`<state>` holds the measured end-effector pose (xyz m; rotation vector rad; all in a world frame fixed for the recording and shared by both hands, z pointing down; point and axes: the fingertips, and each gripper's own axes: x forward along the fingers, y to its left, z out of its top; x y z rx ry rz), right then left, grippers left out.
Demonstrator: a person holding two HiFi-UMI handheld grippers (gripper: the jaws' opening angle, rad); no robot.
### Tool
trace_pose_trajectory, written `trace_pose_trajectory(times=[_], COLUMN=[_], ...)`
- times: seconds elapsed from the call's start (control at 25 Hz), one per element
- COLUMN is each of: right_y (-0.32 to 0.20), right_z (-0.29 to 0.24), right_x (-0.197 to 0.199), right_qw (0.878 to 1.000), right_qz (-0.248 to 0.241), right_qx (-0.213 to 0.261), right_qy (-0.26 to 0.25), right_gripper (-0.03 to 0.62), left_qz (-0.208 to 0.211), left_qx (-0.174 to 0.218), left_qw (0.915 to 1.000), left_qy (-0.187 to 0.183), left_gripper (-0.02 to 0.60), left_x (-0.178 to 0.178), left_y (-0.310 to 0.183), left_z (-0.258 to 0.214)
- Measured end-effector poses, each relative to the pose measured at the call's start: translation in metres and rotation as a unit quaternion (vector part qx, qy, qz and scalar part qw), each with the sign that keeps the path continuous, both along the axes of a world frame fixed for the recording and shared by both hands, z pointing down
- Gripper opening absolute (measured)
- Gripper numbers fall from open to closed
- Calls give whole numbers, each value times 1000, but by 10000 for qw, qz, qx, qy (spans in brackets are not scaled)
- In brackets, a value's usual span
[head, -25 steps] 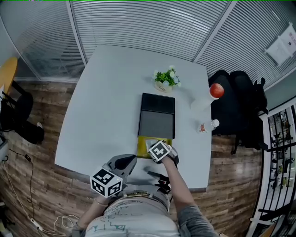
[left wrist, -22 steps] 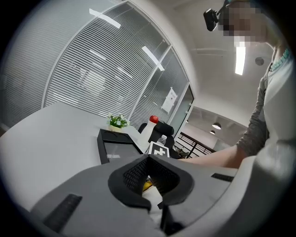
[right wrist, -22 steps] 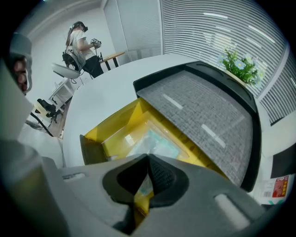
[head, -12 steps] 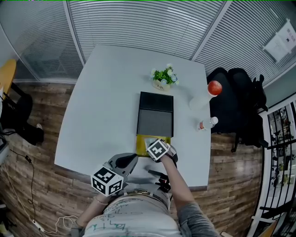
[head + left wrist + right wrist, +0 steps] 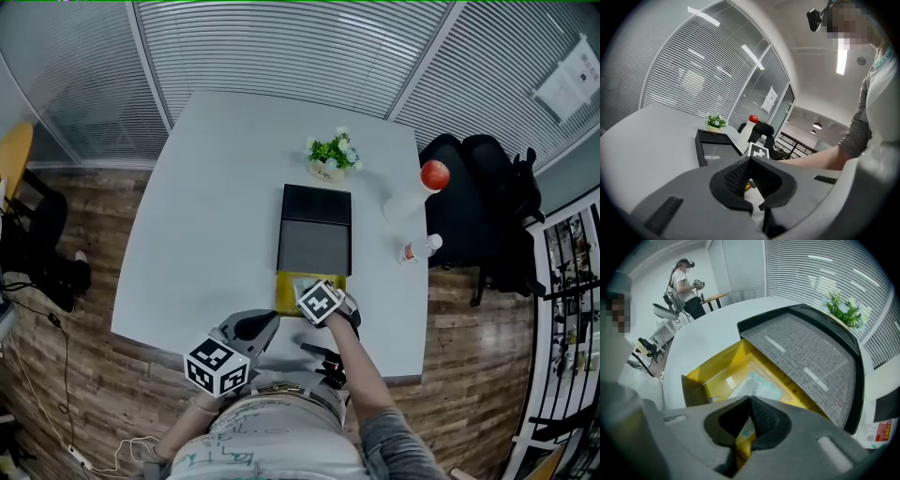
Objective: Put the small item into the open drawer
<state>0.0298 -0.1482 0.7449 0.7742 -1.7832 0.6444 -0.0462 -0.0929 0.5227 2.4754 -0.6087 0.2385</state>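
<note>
A black drawer unit lies mid-table, its yellow drawer pulled out toward me. In the right gripper view the drawer is open right below the jaws. My right gripper points steeply down over it, shut on a thin clear packet with teal print that hangs into the drawer. In the head view only its marker cube shows above the drawer. My left gripper is held low by the table's near edge, shut and empty; in the head view this left gripper is left of the drawer.
A small potted plant stands behind the unit. A white bottle with a red cap and a lying water bottle are at the right edge, beside a black bag. Another person stands far off.
</note>
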Motion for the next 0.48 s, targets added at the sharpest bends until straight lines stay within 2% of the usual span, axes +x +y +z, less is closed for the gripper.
trace_pose_trajectory(times=[0.48], right_y=[0], right_z=[0], right_x=[-1], right_qw=[10000], right_qz=[-69], right_qx=[25], right_qy=[-33], right_gripper=[6], left_qz=[28], left_qx=[-8], left_qw=[10000], left_qy=[-38], left_gripper=[-3], left_x=[3], left_y=[0], left_z=[0])
